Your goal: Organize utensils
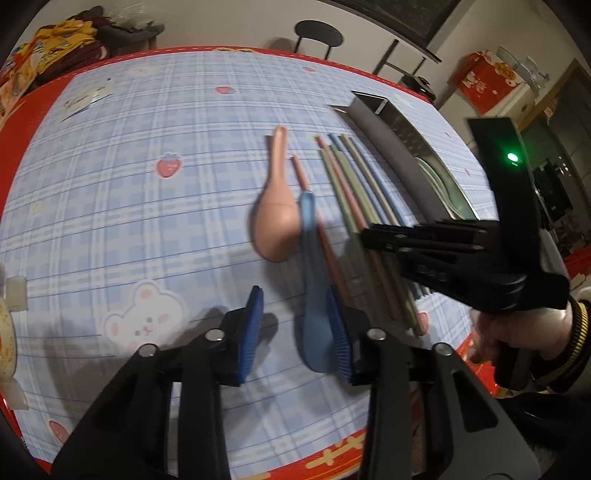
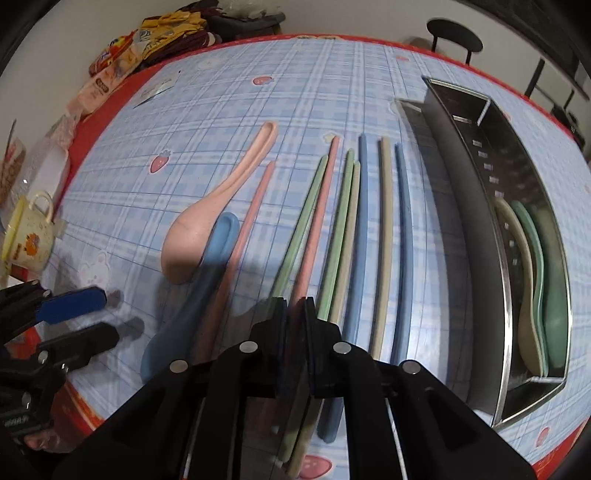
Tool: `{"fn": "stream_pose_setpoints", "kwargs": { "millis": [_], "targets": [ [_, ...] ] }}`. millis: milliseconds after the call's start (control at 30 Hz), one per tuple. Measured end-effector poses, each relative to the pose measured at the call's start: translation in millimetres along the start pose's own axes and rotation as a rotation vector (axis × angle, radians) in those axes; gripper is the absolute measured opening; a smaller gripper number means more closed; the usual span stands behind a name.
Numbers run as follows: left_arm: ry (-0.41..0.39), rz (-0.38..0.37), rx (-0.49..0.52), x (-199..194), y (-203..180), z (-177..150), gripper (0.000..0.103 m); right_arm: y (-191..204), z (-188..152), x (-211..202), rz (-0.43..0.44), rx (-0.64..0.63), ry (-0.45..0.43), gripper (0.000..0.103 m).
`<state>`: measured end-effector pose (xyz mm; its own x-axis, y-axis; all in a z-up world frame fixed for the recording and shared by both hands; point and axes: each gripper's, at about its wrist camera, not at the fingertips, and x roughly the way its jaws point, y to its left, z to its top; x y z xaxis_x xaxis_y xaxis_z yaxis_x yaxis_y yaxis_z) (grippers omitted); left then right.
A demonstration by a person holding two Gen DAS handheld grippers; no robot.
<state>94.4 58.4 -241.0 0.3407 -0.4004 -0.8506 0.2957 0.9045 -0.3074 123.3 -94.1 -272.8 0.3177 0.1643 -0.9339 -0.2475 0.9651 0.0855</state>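
Note:
A blue spoon (image 1: pixel 314 295) lies on the checked tablecloth with its bowl between the jaws of my left gripper (image 1: pixel 297 328). The right blue pad (image 1: pixel 341 332) is against the bowl, while the left pad (image 1: pixel 255 325) stands apart from it. A pink spoon (image 1: pixel 275 218) lies just beyond. My right gripper (image 2: pixel 295 314) is shut on a pink chopstick (image 2: pixel 325 192) in a row of several pink, green, beige and blue chopsticks (image 2: pixel 364 229). A steel holder (image 2: pixel 480 221) to the right contains a beige spoon (image 2: pixel 517 258) and a green one (image 2: pixel 543 266).
A yellow mug (image 2: pixel 29 236) and snack packets (image 2: pixel 122 59) crowd the table's left edge. A black chair (image 2: pixel 454 33) stands behind the far edge. A hand and sleeve (image 1: pixel 517 332) carry the right gripper (image 1: pixel 365 236). The left gripper (image 2: pixel 79 321) shows at lower left.

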Motion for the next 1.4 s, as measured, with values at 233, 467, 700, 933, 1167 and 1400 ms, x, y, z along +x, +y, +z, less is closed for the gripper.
{"fn": "stream_pose_setpoints", "kwargs": {
  "millis": [233,467,700,933,1167,1400],
  "targets": [
    [0.035,-0.083,0.049,12,-19,3,0.021,-5,-5,-2,0.022,0.031,0.004,0.008],
    [0.077,-0.123,0.033,37,-27,20,0.013,-20,-23,-8,0.095,0.108,-0.003,0.007],
    [0.125,-0.022,0.055,65,-30,30,0.013,-25,-32,-12,0.124,0.130,-0.014,0.007],
    [0.126,0.063,0.098,81,-39,38,0.015,-26,-33,-12,0.130,0.133,-0.025,0.007],
    [0.093,0.120,0.132,85,-46,40,0.014,-27,-35,-13,0.140,0.139,-0.033,0.007],
    [0.072,0.113,0.132,84,-45,37,0.014,-26,-36,-13,0.137,0.140,-0.037,0.006]
  ]
}}
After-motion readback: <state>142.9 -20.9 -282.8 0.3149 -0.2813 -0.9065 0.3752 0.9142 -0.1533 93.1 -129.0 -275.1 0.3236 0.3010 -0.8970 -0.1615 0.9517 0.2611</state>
